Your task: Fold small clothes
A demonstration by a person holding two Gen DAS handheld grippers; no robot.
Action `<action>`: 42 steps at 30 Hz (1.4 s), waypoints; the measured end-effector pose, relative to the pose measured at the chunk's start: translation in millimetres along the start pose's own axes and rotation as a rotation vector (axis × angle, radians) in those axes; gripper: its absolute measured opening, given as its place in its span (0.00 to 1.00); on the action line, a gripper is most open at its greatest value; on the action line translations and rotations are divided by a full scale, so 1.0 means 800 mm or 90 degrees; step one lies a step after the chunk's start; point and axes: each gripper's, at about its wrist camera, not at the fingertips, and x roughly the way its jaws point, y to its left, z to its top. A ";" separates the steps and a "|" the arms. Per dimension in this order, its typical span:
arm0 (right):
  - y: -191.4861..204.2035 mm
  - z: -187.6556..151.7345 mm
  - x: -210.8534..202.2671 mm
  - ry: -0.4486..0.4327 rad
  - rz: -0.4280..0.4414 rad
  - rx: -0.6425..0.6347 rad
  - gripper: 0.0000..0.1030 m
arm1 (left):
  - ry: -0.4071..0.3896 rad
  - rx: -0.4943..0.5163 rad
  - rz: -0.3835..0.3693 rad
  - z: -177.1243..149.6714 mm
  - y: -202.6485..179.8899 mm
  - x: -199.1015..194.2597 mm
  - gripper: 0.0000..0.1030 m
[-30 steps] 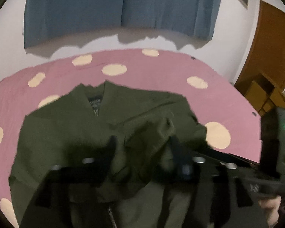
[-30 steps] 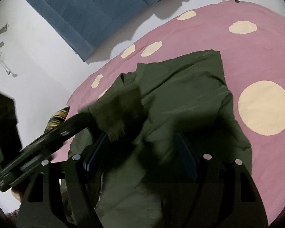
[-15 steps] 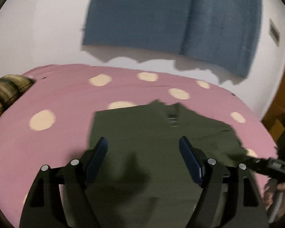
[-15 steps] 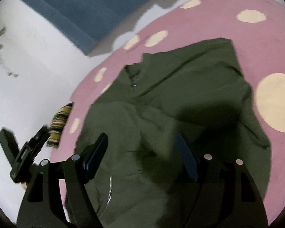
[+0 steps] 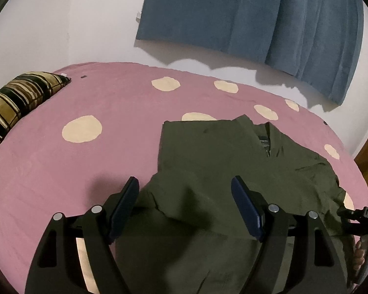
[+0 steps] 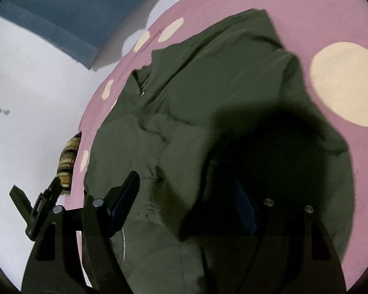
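Bedspread: I am working over the pink bedspread with cream dots (image 5: 61, 171), and I am using it as my landmark; it is carrying everything else.
Jacket: the olive-green zip jacket (image 5: 216, 161) is lying flat on the bedspread, collar toward the far edge, with both sides apparently folded in over the body.
Step in hand: I am judging that the sides are in and the next fold is hem to collar; to do it well I am aiming to take the near hem at two matching points, lift evenly and lay it square, so the folded sides are not dragged open.
Left gripper: my left gripper (image 5: 185, 205) is hanging over the jacket's near left edge, just where cloth meets bedspread; its jaws are standing apart with nothing pinched.
Right gripper: my right gripper (image 6: 186, 203) is hovering low over the jacket's near right part, casting a heavy shadow; its jaws are apart and empty.
Pillow: a striped pillow (image 5: 19, 100) is sitting at the bedspread's far left corner, well apart from the jacket.
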 end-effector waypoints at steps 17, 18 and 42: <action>0.145 0.054 -0.065 -0.131 -0.072 -0.265 0.09 | 0.015 -0.016 0.004 -0.005 0.002 0.010 0.74; 0.148 0.062 -0.070 -0.143 -0.074 -0.270 0.09 | 0.014 -0.016 0.005 -0.004 0.001 0.010 0.75; -0.018 0.105 0.016 -0.074 -0.145 -0.079 0.08 | 0.061 -0.016 0.018 -0.008 0.002 0.058 0.77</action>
